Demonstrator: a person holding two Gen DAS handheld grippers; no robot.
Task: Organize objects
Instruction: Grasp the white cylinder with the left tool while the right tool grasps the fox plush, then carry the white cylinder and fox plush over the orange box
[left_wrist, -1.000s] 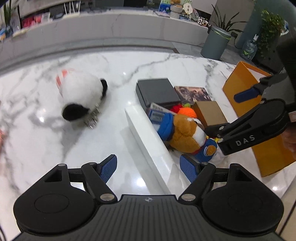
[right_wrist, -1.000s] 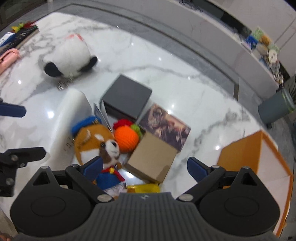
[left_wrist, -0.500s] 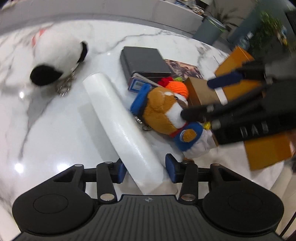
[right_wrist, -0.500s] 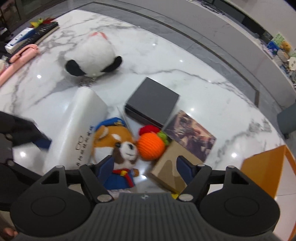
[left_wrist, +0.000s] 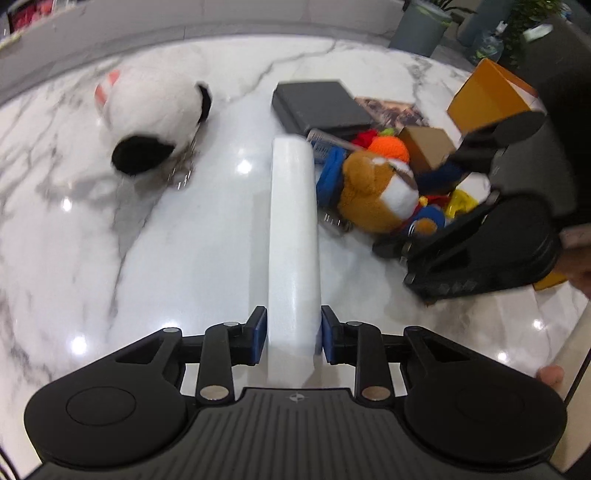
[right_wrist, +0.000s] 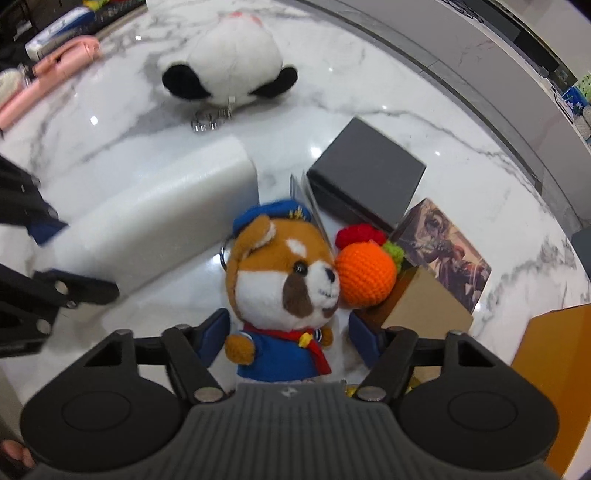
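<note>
Left gripper (left_wrist: 291, 328) pinches white roll (left_wrist: 293, 236) end; long overhang risks sweeping fox plush (right_wrist: 284, 280) at 2 o'clock. Right gripper (right_wrist: 288, 332) spread around plush body; may snag orange knit ball (right_wrist: 365, 277).

no legible text, labels or numbers — blurred throughout

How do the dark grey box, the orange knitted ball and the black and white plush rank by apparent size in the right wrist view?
1. Black and white plush and dark grey box: look about alike, so no ranking between them.
2. Orange knitted ball: clearly smallest, though nearest the camera.
</note>
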